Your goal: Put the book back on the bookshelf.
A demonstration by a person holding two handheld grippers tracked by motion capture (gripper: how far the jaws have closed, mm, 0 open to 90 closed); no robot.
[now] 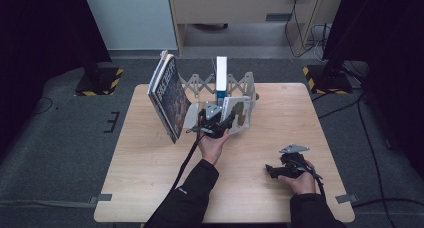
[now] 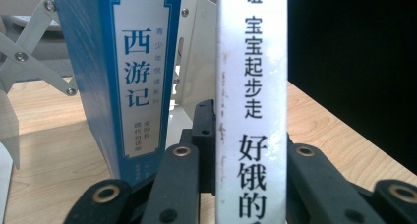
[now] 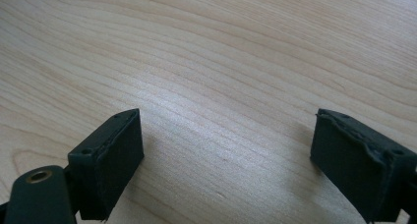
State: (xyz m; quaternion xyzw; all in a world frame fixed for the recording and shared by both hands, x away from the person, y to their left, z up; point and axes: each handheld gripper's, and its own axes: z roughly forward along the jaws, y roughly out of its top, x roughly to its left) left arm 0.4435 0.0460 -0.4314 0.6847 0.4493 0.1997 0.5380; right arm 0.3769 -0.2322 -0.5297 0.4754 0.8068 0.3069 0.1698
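While the thin white book [image 2: 252,106] is clamped by the left tool [image 1: 216,122] at frame centre, its stiff, light spine should be gripped low; right tool [image 3: 226,160] is held wide.

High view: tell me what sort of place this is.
Probably a lab or recording room: a wooden table on grey carpet, black stands with hazard-striped bases, loose cables, and an expanding book rack.

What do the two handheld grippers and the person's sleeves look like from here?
Both the left gripper and the right gripper are black, with linked arms joined by brass-ringed pivots and flat rectangular jaw pads. Each carries a grey three-cornered plate and trails a black cable. The sleeves are black.
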